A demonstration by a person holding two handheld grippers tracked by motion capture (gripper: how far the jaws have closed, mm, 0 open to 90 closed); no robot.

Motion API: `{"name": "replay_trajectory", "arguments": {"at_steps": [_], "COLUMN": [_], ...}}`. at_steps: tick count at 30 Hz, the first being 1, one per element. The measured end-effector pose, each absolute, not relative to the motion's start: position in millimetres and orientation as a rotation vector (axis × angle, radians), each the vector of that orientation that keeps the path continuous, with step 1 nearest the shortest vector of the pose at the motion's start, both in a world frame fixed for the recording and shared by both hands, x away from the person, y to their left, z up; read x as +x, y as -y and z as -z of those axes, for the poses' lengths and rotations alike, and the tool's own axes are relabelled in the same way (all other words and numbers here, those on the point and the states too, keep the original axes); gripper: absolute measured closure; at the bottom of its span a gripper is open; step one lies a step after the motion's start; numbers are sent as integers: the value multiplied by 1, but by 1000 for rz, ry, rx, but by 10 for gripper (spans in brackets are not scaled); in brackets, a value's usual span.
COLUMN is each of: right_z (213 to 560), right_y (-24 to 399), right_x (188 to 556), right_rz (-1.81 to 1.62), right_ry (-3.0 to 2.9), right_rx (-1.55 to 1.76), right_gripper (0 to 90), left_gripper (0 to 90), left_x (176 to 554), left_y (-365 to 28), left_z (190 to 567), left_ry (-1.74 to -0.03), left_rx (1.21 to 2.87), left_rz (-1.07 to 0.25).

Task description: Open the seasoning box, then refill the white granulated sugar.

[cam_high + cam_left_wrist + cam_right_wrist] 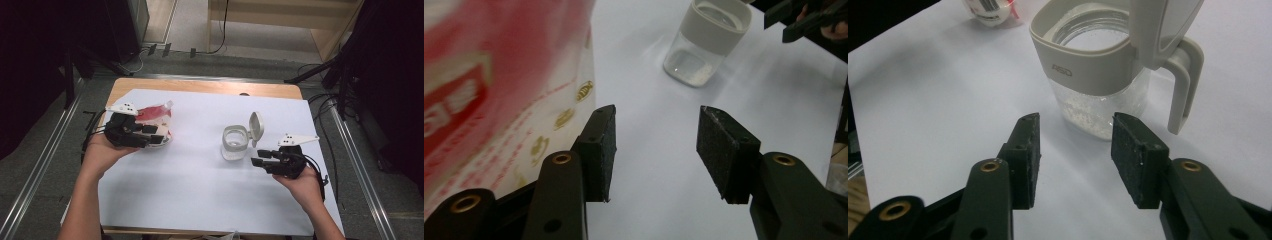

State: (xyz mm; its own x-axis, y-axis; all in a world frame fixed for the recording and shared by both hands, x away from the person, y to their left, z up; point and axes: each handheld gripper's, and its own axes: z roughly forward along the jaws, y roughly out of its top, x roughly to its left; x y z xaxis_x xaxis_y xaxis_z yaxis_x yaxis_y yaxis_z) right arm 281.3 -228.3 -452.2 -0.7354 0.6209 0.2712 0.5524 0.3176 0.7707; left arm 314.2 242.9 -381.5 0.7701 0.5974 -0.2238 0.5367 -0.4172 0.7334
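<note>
1. Two handheld grippers are seen from the high view over a desk [200,200] covered with white paper, each held by a hand coming in from the bottom of the frame.
2. At the left of the frame, the left gripper [156,135] is held level beside a red and white pouch [152,114], which lies at the paper's left edge.
3. In the left gripper view, the left gripper [656,150] is shown with its jaws parted to a middling width and nothing between the pads; only white paper is seen in the gap.
4. In that same view, the pouch [484,90] is seen blurred at the left of the frame, just beside the left jaw; whether it is touched cannot be told.
5. Right of centre in the high view, a clear jar [235,144] with a pale collar is set upright, its hinged lid [256,127] raised open.
6. Just to the right of the jar, the right gripper [259,157] is held near it and apart from it.
7. In the right gripper view, the right gripper [1075,157] is shown with jaws apart and empty, aimed at the jar [1098,75] in the upper centre; white grains are seen at the jar's bottom.
</note>
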Motion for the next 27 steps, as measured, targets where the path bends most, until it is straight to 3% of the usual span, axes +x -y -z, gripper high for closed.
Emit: {"name": "replay_trajectory", "arguments": {"at_steps": [13,27], "right_z": [455,455], "right_y": [223,223], "right_x": [282,283], "right_rz": [-1377,-1365], "right_ry": [-2509,-2486], "right_rx": [1094,1095], "right_gripper": [541,548], "left_gripper": [581,505], "left_x": [308,307], "left_y": [-268,-301], "left_z": [381,389], "left_ry": [-866,-983], "left_rx": [2064,2065], "left_rz": [-100,-75]}}
